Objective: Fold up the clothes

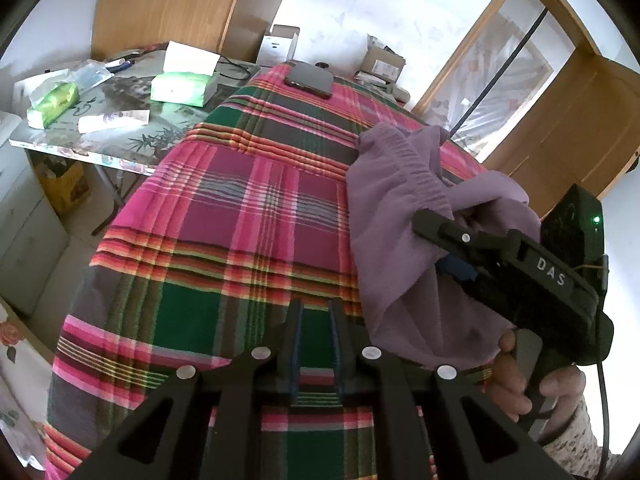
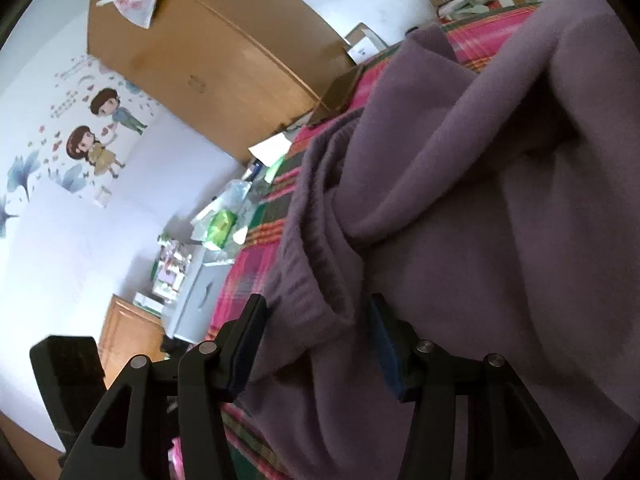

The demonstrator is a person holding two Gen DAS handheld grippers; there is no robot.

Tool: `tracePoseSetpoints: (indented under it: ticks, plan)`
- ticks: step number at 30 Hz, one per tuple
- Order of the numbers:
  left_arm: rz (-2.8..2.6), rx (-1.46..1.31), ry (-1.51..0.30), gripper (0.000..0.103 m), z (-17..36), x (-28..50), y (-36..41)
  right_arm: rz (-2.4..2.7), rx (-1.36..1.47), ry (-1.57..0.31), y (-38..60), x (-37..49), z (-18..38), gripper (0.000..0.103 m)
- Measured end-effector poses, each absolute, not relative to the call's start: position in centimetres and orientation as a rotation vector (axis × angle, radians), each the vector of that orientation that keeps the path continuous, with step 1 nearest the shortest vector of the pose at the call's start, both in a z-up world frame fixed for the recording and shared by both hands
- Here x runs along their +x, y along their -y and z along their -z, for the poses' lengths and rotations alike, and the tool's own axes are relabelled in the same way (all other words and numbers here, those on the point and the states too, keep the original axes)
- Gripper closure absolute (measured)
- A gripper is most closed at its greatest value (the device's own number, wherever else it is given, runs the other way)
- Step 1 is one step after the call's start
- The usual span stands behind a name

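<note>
On the left we see a cluttered side table (image 1: 72,136); our left gripper (image 1: 316,320) hangs over the plaid bedspread (image 1: 224,216), fingers nearly together with nothing between them. To the right, our right gripper (image 2: 316,340) is spread apart around the bunched purple garment (image 1: 400,200) (elastic waistband showing), lifted above the bed

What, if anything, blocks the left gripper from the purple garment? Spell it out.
Nothing visible does. The left gripper hangs over bare plaid bedspread, holding nothing, and the purple garment hangs just to its right, with the right gripper around its waistband.
</note>
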State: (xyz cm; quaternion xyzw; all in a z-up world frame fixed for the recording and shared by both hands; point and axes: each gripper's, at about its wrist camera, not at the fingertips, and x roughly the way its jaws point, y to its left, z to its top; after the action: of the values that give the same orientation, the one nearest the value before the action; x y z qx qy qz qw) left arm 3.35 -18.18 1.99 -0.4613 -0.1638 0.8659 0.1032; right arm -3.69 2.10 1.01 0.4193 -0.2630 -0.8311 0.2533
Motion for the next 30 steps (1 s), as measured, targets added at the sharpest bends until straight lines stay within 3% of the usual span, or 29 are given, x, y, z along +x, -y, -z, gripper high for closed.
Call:
tracePoseSetpoints:
  ticks: [3,12,17,21,30]
  plan:
    - [-2.565,-1.361,0.476,0.089,-2.4,2.8,18.7,2.311,1.097,0.637,-1.3,-3.4,-1.8,0.066]
    - [-2.544,-1.363,0.402,0.081,-4.5,-1.3,18.7,2.398,1.029,0.490,-0.2,-2.3,-2.9,0.085]
    - [-2.525,-1.304,0.336,0.080,-6.6,-4.2,17.6,2.404,0.973,0.382,1.0,-1.3,-3.6,0.087]
    - [-2.459,-1.317,0.334,0.071,-7.5,-6.7,16.6,2.395,0.958,0.323,2.1,-1.1,-3.6,0.087]
    - [-2.380,-1.461,0.086,0.070,-5.7,-10.4,12.5,2.379,0.918,0.160,4.6,0.4,-4.0,0.087]
